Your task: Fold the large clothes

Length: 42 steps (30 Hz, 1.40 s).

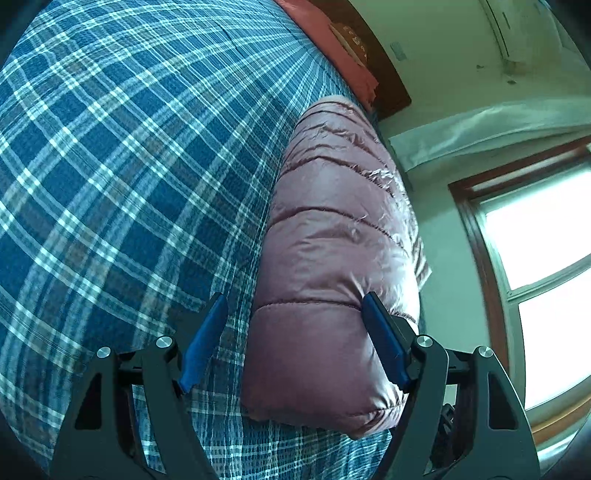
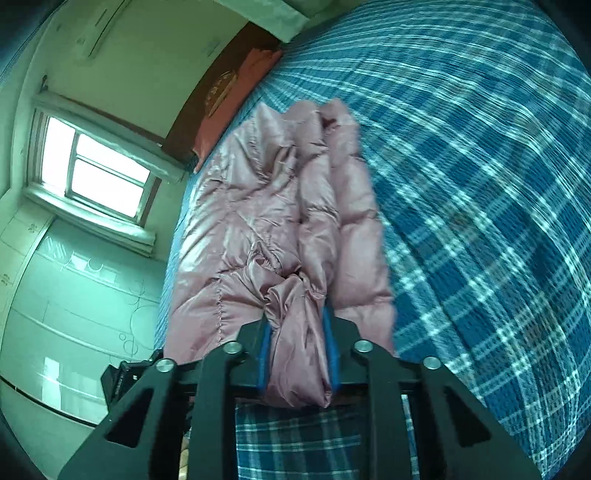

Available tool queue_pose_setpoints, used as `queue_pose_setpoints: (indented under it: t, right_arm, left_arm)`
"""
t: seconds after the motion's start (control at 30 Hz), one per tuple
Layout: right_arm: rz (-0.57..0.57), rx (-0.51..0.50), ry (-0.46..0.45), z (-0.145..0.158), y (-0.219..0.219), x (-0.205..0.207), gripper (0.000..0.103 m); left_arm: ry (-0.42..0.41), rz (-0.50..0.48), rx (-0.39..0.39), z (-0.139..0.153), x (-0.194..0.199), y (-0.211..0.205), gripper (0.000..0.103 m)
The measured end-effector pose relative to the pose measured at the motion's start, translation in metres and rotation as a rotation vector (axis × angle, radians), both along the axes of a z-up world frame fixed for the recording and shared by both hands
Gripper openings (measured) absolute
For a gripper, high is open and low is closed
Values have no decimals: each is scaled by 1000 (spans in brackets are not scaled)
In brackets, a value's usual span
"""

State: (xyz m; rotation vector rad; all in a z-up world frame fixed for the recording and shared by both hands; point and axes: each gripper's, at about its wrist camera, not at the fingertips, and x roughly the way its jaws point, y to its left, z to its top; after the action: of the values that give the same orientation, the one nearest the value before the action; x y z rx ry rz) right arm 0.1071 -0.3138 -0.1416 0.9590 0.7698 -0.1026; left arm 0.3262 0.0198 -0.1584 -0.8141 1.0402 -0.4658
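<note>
A pink quilted puffer jacket (image 1: 332,236) lies lengthwise on a bed with a blue plaid cover (image 1: 118,177). In the left wrist view its folded, smooth side shows, and its near end lies between the wide-apart blue pads of my left gripper (image 1: 293,306), which is open; the right pad (image 1: 384,343) rests against the jacket's edge, the left pad is off it. In the right wrist view the jacket (image 2: 258,206) is rumpled, and my right gripper (image 2: 297,314) is shut on a bunched fold of its near end (image 2: 295,350), lifted slightly over the plaid cover (image 2: 480,184).
A dark wooden headboard (image 2: 221,92) with a reddish pillow (image 2: 207,144) stands at the far end of the bed. A bright window (image 2: 92,166) and pale wardrobe doors (image 2: 74,295) are beside the bed. An air conditioner (image 1: 513,33) hangs high on the wall.
</note>
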Motion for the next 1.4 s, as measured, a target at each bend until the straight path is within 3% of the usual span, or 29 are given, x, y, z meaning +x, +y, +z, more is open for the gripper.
queue_pose_setpoints:
  t: [0.23,0.37,0.5,0.57,0.63,0.73,0.87,0.93,0.97,1.23,1.27,1.3,1.33,1.4]
  right_arm:
    - [-22,19,3,-41,-4,-6,15]
    - [-39,82,-36,-53,-8,-15,15]
    - [-5,112,-41,-46,-11,-20,24]
    - [6,103,-28,-42,-20,-18,35]
    - [-4,69,-16,-28,-26,-25,55]
    - [-5,12,-12,-12,-36,-26,59]
    - [-8,-39,-57,9,-54,6,59]
    - [-8,-53,-77,15,-65,34,69]
    - [-13,-58,-77,17,-70,46,69]
    - [-50,-71,-45,8,-98,127,68]
    - [-58,-74,-29,4,-99,129,63]
    - [-51,-57,-11,-4,-102,133,45]
    - [-52,-42,-3,-6,-99,137,34]
    - [-59,-33,8,-15,-102,140,28]
  left_arm:
    - [-15,-27,188,-10,5,-25,69]
    - [-38,-46,233,-13,7,-30,67]
    - [-74,-70,216,-5,4,-26,67]
    - [-73,-63,193,1,-1,-16,69]
    - [-72,-39,174,8,-5,-4,72]
    - [-84,-3,136,21,0,16,75]
    - [-79,-2,115,33,22,20,78]
    - [-62,-17,83,30,31,17,78]
    - [-53,-19,77,28,36,12,78]
    - [12,-32,74,6,63,-19,79]
    - [15,-39,76,5,66,-23,78]
    - [23,-42,87,4,69,-27,78]
    - [31,-42,101,2,69,-29,78]
    - [53,-45,131,-3,71,-37,77]
